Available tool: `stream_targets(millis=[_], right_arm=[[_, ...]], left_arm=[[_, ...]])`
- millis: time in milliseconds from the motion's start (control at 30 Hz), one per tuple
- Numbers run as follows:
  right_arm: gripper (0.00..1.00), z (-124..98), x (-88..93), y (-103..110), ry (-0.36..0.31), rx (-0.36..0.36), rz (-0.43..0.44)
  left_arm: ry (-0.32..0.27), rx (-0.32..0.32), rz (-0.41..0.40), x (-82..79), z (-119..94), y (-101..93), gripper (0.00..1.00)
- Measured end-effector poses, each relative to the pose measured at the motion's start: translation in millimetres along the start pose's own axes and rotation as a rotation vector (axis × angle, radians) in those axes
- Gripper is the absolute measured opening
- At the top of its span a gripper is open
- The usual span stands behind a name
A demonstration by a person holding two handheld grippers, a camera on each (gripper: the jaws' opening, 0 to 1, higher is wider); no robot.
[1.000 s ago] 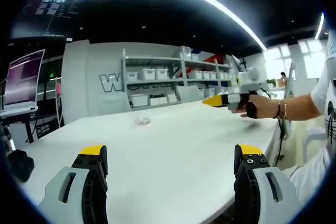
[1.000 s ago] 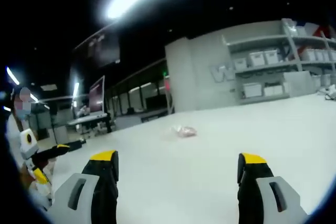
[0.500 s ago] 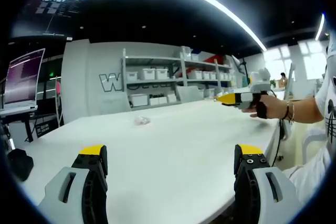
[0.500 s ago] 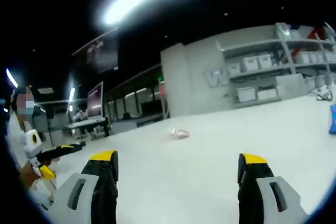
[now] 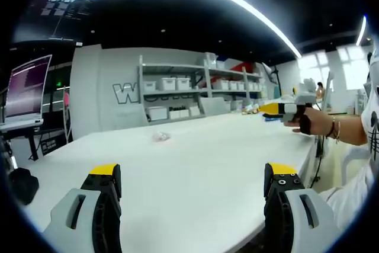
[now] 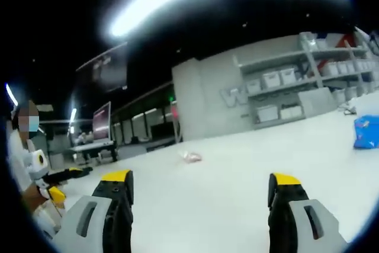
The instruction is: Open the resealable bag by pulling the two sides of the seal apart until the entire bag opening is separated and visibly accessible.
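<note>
**Hand-held grippers both released, bag lying apart on worktop**

Left hand-held gripper [image 5: 192, 185] is hovering over the white worktop [image 5: 201, 158], jaws spread wide with nothing between them. Right hand-held gripper [image 6: 201, 194] is likewise spread and gripping nothing. In the left gripper view, the right hand-held gripper is showing at far right, carried by a hand [image 5: 308, 124] above the worktop edge. The small clear resealable bag [image 5: 160, 137] is lying on the worktop, well apart from both grippers; in the right gripper view it is sitting mid-surface [image 6: 192, 156], seal state too small to tell. A blue packet [image 6: 367, 132] is lying near the right edge. White bins are sitting on shelving [image 5: 189, 90] behind.
</note>
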State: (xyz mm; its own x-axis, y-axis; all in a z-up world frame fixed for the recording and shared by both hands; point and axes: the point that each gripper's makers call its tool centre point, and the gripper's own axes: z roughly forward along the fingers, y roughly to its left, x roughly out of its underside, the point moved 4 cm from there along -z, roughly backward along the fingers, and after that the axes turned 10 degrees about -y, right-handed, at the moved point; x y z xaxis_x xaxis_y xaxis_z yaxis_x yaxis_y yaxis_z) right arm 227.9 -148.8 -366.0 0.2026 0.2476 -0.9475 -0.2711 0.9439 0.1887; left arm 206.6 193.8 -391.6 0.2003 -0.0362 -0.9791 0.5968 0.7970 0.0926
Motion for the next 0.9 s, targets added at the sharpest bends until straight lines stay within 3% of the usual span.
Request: stream_targets(millis=[133, 433, 900], right_arm=[[0.95, -10.2, -6.9, -1.4, -0.01, 0.013, -0.044], [0.95, -26.0, -21.8, -15.8, -0.069, 0.067, -0.013], [0.95, -27.4, -11.7, -8.8, -0.037, 0.053, 0.0]], left_arm=[[0.002, -0.003, 0.001, 0.6, -0.3, 0.5, 0.99], [-0.002, -0.006, 0.004, -0.9, -1.5, 0.4, 0.99], [-0.003, -0.011, 0.008, -1.4, -2.9, 0.8, 0.99]])
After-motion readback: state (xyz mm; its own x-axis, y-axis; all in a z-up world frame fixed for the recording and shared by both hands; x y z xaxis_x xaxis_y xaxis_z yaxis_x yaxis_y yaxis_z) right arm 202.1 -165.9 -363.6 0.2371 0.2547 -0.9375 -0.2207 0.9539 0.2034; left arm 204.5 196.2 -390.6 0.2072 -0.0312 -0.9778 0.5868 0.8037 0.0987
